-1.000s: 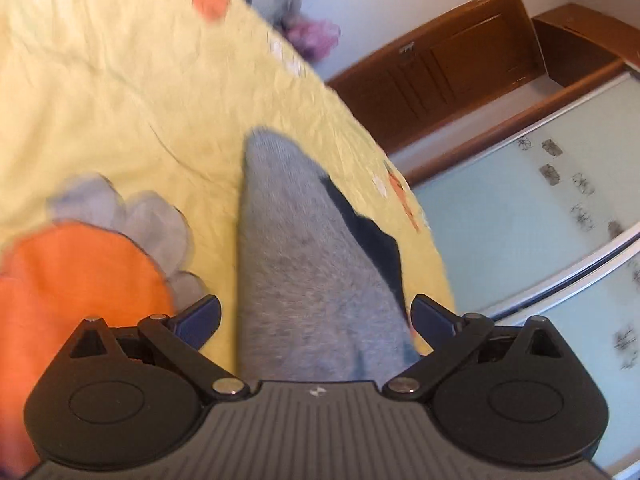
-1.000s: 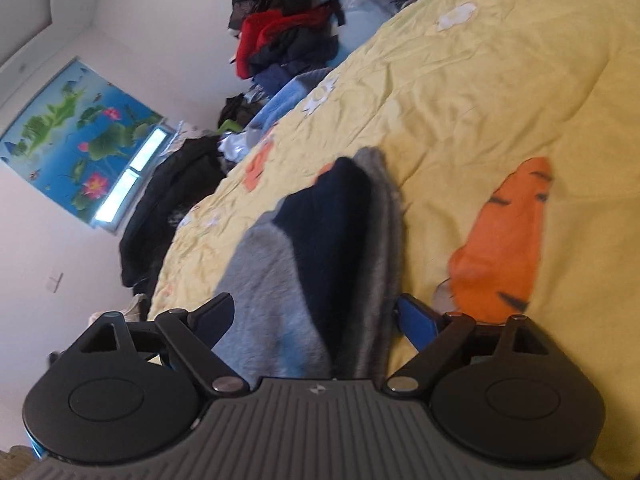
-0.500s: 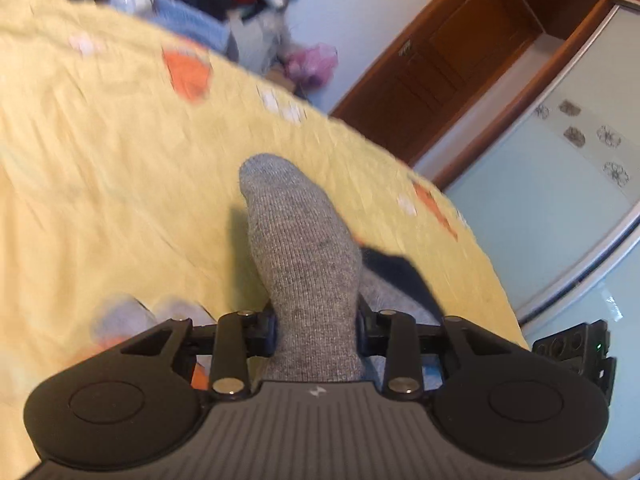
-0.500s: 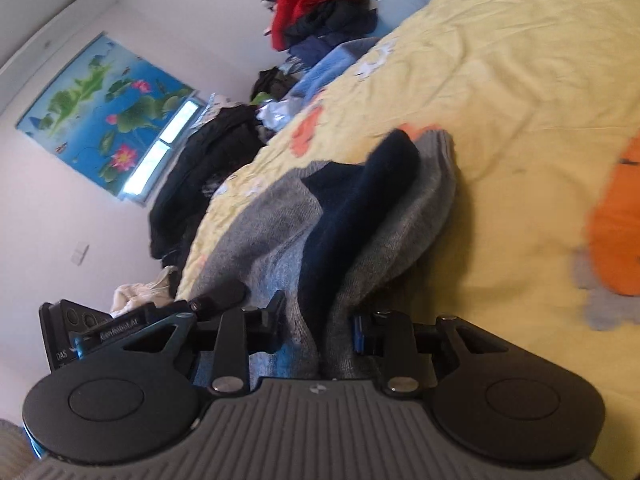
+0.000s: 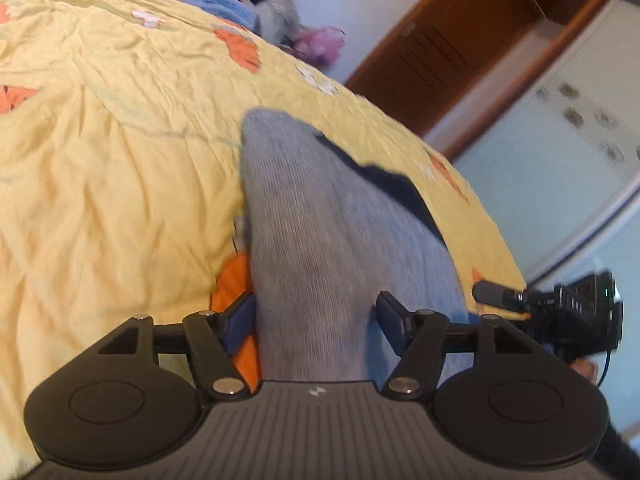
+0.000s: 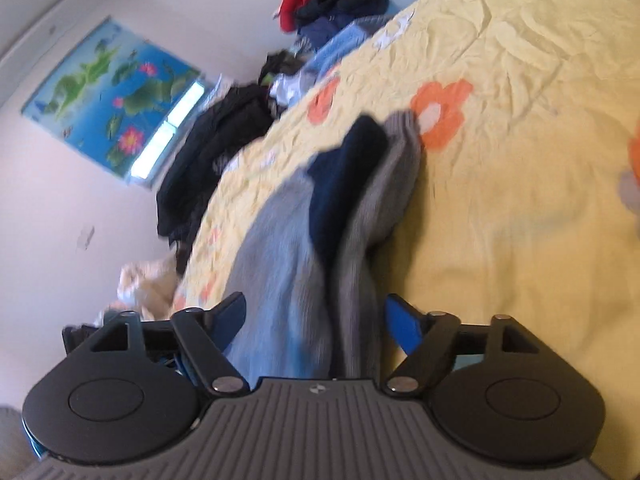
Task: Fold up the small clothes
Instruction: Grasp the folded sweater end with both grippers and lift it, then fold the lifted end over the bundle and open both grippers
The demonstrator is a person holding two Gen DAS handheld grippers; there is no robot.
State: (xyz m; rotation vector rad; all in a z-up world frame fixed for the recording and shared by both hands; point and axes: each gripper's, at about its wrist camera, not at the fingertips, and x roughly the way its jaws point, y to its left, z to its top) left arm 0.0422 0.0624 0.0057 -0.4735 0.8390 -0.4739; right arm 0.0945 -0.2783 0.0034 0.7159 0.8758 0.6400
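Both grippers (image 5: pixel 316 316) (image 6: pixel 316 322) have just reopened around the grey sock (image 5: pixel 320 248).

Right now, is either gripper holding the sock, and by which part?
Neither. The grey sock lies on the yellow bedspread between both sets of fingers; the left gripper and right gripper have just been opening, pads apart from it.
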